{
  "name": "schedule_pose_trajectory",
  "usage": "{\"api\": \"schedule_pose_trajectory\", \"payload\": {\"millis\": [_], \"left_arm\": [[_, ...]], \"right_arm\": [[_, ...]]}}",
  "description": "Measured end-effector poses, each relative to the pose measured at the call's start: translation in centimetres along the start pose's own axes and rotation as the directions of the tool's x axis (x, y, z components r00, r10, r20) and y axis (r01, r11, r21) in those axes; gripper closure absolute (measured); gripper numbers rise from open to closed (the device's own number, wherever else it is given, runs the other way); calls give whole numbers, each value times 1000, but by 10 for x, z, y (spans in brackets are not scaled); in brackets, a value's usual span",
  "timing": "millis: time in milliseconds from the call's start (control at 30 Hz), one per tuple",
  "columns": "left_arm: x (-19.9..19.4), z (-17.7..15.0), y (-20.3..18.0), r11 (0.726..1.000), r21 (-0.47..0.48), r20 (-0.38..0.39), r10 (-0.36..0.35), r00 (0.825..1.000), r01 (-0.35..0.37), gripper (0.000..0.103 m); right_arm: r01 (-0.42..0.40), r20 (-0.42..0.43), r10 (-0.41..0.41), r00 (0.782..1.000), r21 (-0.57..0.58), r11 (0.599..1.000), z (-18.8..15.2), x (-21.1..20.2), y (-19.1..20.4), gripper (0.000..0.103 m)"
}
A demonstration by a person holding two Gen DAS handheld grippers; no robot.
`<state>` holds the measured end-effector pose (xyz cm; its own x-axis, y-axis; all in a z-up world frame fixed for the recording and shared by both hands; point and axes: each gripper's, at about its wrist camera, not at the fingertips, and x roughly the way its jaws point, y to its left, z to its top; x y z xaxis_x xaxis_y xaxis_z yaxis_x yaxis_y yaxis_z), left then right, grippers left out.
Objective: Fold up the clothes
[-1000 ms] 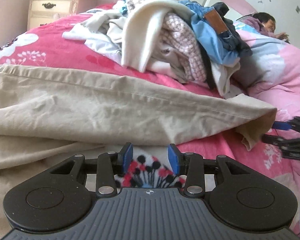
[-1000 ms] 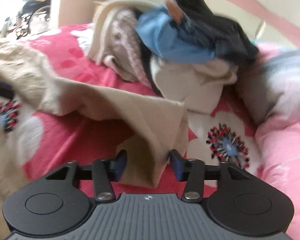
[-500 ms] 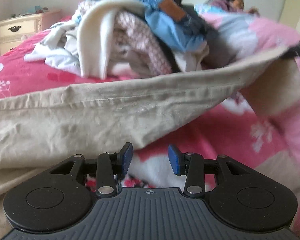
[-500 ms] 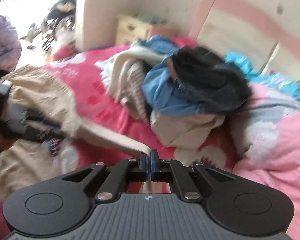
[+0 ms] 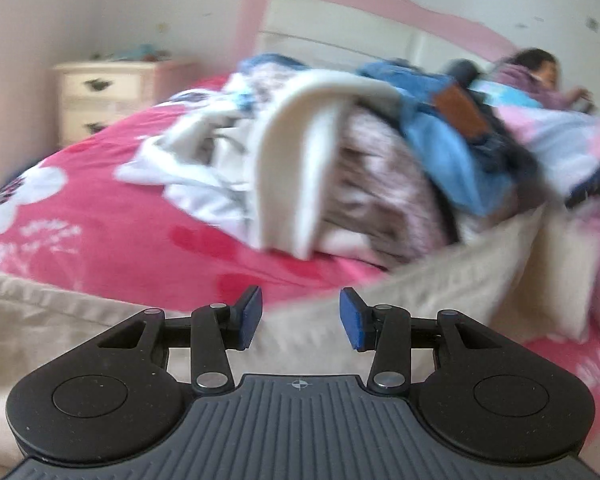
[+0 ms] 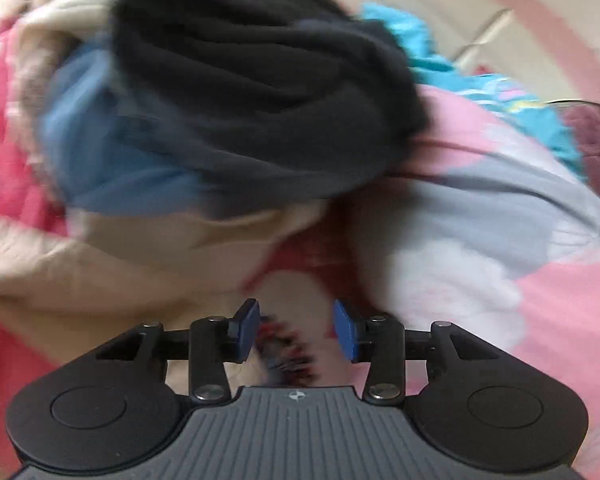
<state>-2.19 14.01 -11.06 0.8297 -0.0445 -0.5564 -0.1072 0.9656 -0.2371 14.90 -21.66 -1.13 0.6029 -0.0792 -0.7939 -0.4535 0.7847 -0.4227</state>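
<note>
Right gripper (image 6: pixel 296 330), jaws just opened and empty, releases the beige garment (image 6: pixel 112 272) at frame left to finish a fold; left gripper (image 5: pixel 300 318) jaws apart, empty

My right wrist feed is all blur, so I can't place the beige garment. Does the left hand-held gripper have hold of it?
Observer: No. The left hand-held gripper is open. Its jaws have just widened a little, and nothing is between them. The beige garment lies on the bed below it.
Operator: Where does that garment run?
Observer: From the left edge of the left wrist view across to the right, where a fold stands up beside the pile.
Operator: What tops the pile there?
Observer: Blue jeans with a brown patch, next to a draped cream garment.
</note>
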Motion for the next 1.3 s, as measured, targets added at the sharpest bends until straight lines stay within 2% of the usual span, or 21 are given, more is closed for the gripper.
{"api": "schedule_pose_trajectory", "payload": {"millis": [67, 133, 167, 233, 300, 333, 367, 433, 533, 633, 767, 800, 833, 867, 967, 1067, 1200, 1300], "left_arm": [[-14, -1, 8, 1000, -15, 9, -6, 1000, 6, 60], [-29, -6, 13, 1000, -1, -6, 5, 1000, -5, 59], [-36, -9, 16, 1000, 5, -18, 13, 1000, -13, 59], [-48, -16, 22, 1000, 1, -47, 19, 999, -19, 59], [-57, -24, 25, 1000, -2, -77, 20, 997, -20, 58], [-59, -28, 25, 1000, 0, -92, 16, 996, -17, 59], [-60, -31, 24, 1000, 2, -107, 11, 994, -11, 58], [-61, -40, 21, 1000, 14, -139, -1, 990, 3, 58], [-56, -55, 9, 996, 87, -189, -6, 982, 23, 58], [-54, -66, 3, 992, 124, -212, 4, 977, 23, 58], [-49, -72, 7, 990, 143, -231, 45, 972, -12, 59], [-46, -73, 7, 987, 161, -230, 56, 972, -19, 58], [-44, -74, 7, 983, 181, -228, 68, 971, -26, 58], [-41, -74, 6, 978, 205, -222, 84, 971, -37, 58], [-30, -75, 1, 962, 265, -200, 126, 972, -70, 58], [-21, -78, -9, 933, 352, -181, 149, 972, -77, 58], [-19, -84, -27, 864, 494, -153, 196, 969, -97, 58], [-30, -85, -36, 845, 528, -137, 180, 974, -82, 58]], "right_arm": [[7, 55, -10, 998, 58, 998, -17, -8, -4, 57], [-22, 164, 12, 986, 59, 998, -38, -30, 7, 57], [-57, 227, 50, 973, 21, 998, -50, -44, 19, 57], [-149, 310, 180, 934, -120, 982, -73, -67, 57, 58], [-211, 302, 300, 905, -293, 933, -93, -74, 105, 59], [-212, 281, 330, 901, -380, 901, -102, -71, 132, 60], [-194, 265, 342, 902, -459, 867, -111, -66, 156, 64], [-146, 243, 351, 904, -597, 789, -125, -48, 198, 65], [-52, 276, 327, 904, -687, 725, -127, -25, 235, 65], [-58, 272, 332, 903, -689, 722, -117, -11, 248, 65], [-71, 272, 340, 900, -679, 731, -107, -1, 252, 66], [-74, 277, 339, 899, -668, 741, -105, 0, 251, 75], [-81, 280, 337, 899, -648, 757, -103, 0, 249, 94], [-90, 285, 332, 899, -622, 778, -97, 1, 245, 99], [-125, 302, 342, 890, -560, 819, -88, -8, 233, 100], [-149, 308, 363, 879, -546, 824, -87, -23, 224, 100], [-195, 309, 417, 855, -553, 810, -88, -50, 207, 101], [-230, 318, 453, 833, -547, 805, -98, -77, 190, 101]]}}
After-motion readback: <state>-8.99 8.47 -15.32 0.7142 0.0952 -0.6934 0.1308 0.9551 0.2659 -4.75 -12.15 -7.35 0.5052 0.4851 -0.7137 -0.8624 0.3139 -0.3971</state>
